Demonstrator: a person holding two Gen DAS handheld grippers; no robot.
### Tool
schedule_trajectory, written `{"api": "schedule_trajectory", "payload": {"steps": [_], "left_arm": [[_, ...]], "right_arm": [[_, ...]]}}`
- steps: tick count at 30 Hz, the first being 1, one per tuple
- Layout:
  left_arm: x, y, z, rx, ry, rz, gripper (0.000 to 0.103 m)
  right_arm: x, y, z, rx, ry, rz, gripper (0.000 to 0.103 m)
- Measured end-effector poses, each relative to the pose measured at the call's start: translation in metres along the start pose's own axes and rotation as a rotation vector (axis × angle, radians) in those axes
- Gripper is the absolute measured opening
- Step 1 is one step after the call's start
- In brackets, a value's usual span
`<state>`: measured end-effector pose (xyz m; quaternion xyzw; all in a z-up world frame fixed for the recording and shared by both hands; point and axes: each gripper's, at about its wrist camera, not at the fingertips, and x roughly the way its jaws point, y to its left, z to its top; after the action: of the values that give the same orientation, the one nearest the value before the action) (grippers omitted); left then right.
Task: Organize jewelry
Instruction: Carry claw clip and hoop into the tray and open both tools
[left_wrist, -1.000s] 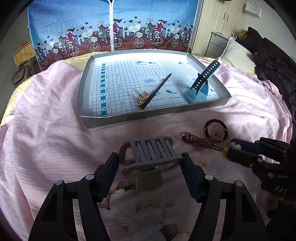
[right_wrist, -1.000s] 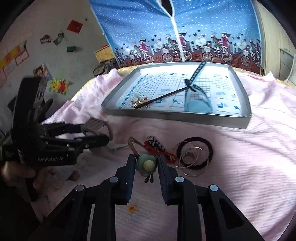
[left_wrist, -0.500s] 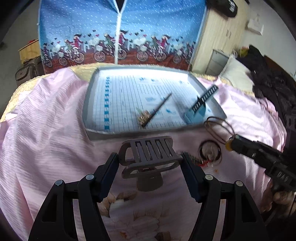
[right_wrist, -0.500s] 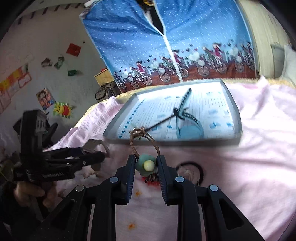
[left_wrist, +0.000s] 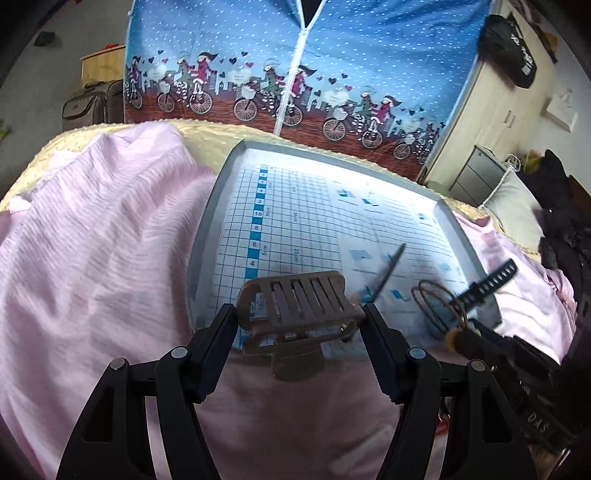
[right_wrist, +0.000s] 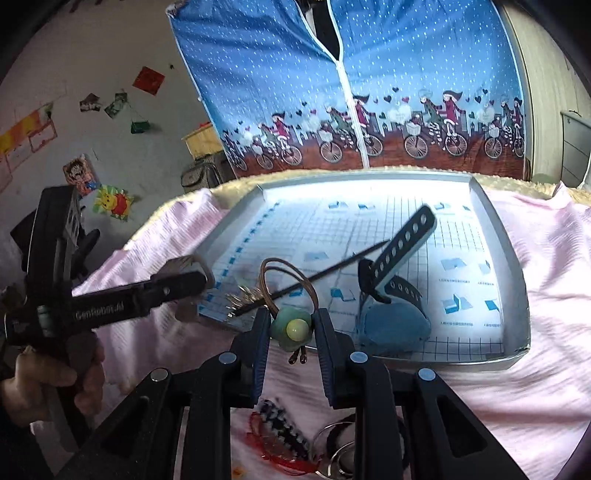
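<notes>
The left gripper (left_wrist: 297, 317) pinches a brown hair clip (left_wrist: 295, 308) across its width, above the near left corner of the tray (left_wrist: 201, 236). The right gripper (right_wrist: 291, 330) is pressed onto a green charm (right_wrist: 290, 328) that carries brown elastic loops (right_wrist: 284, 275); the loops stand up over the near edge of the tray.

The tray rests on the pink bedspread (left_wrist: 92, 240). A dark stick pin (right_wrist: 314, 277), a gold ornament (right_wrist: 243, 295) and a blue watch (right_wrist: 393, 325) already lie inside it.

Handling:
- Clip: judged light and stiff, with a sprung hinge. Grip across the slatted body, not the lever.
- Charm: judged small, hard and smooth, so liable to slip. The loops are soft and swing freely; hold the charm, not the loops.

Further pieces (right_wrist: 284, 439) lie on the bedspread, close under the right gripper.
</notes>
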<state>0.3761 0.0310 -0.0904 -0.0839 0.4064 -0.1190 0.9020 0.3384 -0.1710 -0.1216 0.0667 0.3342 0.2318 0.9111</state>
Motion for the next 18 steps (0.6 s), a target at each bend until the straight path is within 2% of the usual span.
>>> {"api": "schedule_trajectory", "payload": {"steps": [14,18], "left_arm": [[0.012,0.009,0.004,-0.020,0.024,0.004,0.062],[0.012,0.008,0.004,-0.018,0.027,0.005,0.063]], "right_arm": [[0.015,-0.014,-0.003,0.025,0.026,-0.038,0.024],[0.013,-0.018,-0.002,0.034,0.025,-0.037,0.029]]}}
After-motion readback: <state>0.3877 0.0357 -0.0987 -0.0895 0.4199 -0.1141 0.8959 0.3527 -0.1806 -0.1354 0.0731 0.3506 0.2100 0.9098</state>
